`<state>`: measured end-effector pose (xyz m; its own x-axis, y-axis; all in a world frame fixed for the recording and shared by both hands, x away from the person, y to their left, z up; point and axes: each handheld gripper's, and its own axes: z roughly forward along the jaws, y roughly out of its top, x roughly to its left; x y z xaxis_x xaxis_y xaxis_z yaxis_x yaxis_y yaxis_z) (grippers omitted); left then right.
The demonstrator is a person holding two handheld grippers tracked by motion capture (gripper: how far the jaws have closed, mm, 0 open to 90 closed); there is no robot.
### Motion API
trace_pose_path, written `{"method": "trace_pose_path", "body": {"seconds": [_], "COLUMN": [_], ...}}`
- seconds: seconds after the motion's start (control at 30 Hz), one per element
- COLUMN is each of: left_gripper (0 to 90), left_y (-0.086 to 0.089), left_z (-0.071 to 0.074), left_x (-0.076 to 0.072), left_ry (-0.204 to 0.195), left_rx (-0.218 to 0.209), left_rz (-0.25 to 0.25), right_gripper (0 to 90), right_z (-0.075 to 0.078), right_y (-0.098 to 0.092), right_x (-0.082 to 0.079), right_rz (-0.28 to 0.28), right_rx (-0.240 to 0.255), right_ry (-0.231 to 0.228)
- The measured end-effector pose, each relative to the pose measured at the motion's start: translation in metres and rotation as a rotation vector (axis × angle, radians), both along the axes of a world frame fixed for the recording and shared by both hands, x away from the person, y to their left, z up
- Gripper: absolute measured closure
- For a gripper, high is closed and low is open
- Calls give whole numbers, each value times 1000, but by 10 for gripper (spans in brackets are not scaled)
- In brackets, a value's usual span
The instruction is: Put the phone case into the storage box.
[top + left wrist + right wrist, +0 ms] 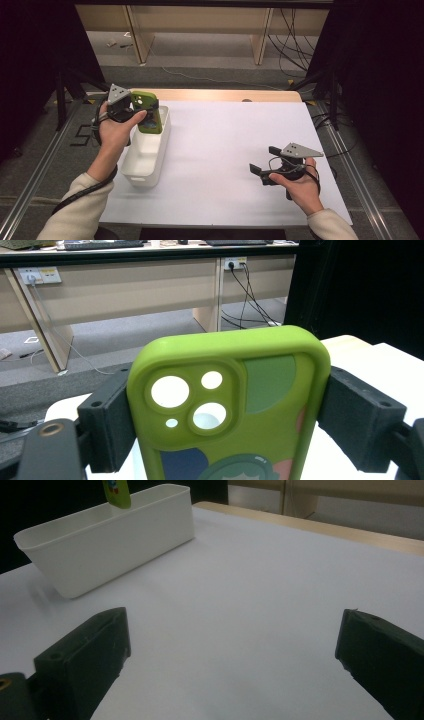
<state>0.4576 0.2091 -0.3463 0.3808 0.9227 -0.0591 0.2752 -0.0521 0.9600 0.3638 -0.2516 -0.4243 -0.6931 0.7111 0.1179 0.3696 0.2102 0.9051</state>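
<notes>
Left gripper (142, 111) fingers clamp the green phone case (148, 113) upright over the white bin (145, 167), apparently for dropping in; right gripper (267, 160) fingers are wide, idle above the bench (225, 150).

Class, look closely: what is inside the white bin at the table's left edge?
The white bin looks bare inside. The green phone case, clamped in the left gripper, hangs over its far end, hiding the floor there.

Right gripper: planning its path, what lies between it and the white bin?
Only bare white tabletop between the right gripper and the white bin, per the high view.
</notes>
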Motion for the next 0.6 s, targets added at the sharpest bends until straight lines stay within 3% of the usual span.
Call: {"method": "trace_pose_path", "body": {"seconds": [0.6], "left_gripper": [166], "left_y": [-1], "left_z": [-1], "left_x": [9], "left_ry": [1], "left_rx": [17], "left_rz": [7], "right_gripper": [25], "right_z": [0], "right_y": [0], "right_x": [0], "right_rz": [-3], "right_rx": [-4], "right_ry": [1]}}
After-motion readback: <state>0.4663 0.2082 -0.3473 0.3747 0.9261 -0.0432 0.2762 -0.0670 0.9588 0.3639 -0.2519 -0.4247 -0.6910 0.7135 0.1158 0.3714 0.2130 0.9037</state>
